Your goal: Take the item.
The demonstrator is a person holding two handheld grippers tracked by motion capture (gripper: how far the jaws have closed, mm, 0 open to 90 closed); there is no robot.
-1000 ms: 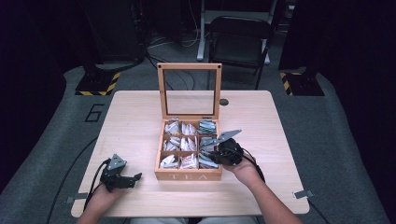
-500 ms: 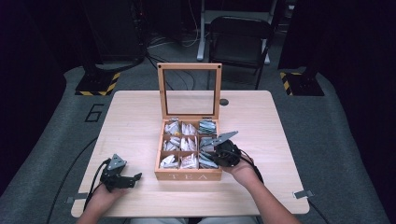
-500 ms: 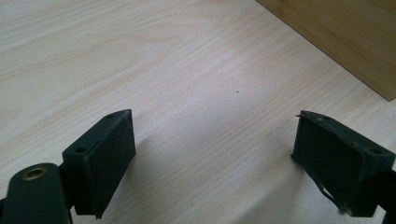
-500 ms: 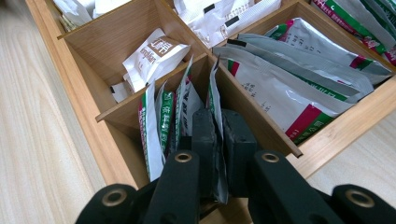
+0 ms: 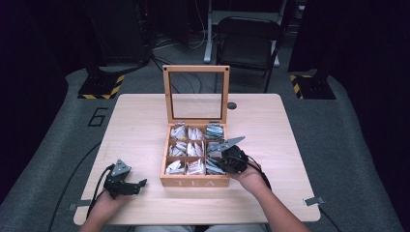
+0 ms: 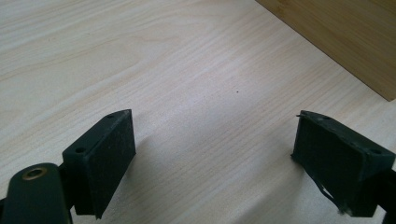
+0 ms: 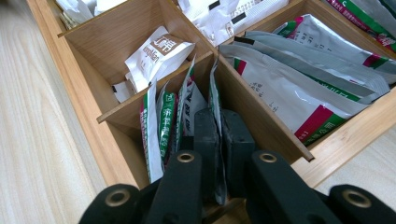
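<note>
The desk point(image 5: 145, 121) is pale wood, and a wooden tea box point(image 5: 195, 182) stands at its middle with the glass-paned lid point(image 5: 196, 94) raised upright at the far side. The box is split into nine compartments, each stocked with sachets standing or leaning on edge.

The right gripper point(image 5: 223, 157) reaches into the box's right side from the near right, the hand behind it resting at the box's front corner. In the right gripper view its jaws are clenched on a sachet point(image 7: 215, 100), white with a green and red edge, which stands upright in a compartment beside a wooden divider point(image 7: 261, 121); more sachets of the same kind stand just left of it. Larger silver-grey packets point(image 7: 299, 74) lie flat in the neighbouring compartment past the divider.

The left gripper point(image 5: 126, 180) rests near the desk's front left edge, well apart from the box. Its jaws are released, wide apart over bare wood, with a corner of the box in its view.
</note>
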